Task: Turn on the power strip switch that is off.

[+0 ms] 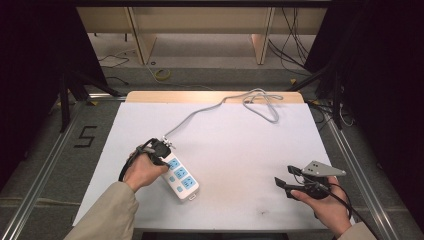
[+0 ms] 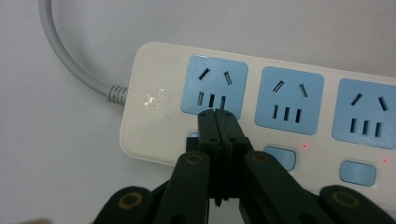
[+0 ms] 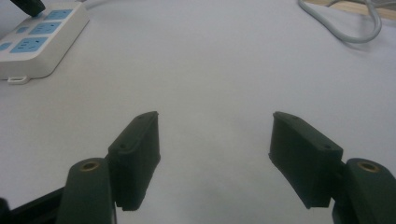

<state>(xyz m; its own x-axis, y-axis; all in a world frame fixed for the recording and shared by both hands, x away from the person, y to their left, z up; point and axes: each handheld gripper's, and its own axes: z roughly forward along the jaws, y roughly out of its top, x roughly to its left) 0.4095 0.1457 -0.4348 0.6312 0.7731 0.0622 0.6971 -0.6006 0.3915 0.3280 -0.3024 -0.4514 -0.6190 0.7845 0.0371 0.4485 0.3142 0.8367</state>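
A white power strip (image 1: 181, 180) with three blue sockets lies at the left of the white table; it also shows in the left gripper view (image 2: 154, 100) and the right gripper view (image 3: 42, 42). My left gripper (image 1: 167, 159) is shut with nothing between its jaws. Its tips (image 2: 217, 114) rest at the first socket's lower edge and cover most of that socket's switch. Two other blue switches (image 2: 280, 157) show beside small red lights. My right gripper (image 1: 286, 176) stands open and empty (image 3: 215, 116) over bare table at the right, far from the strip.
The strip's grey cable (image 1: 220, 102) runs to the far edge and loops there (image 3: 345, 28). The white sheet (image 1: 240, 145) covers the table. Stand legs and floor cables lie beyond the table at both sides.
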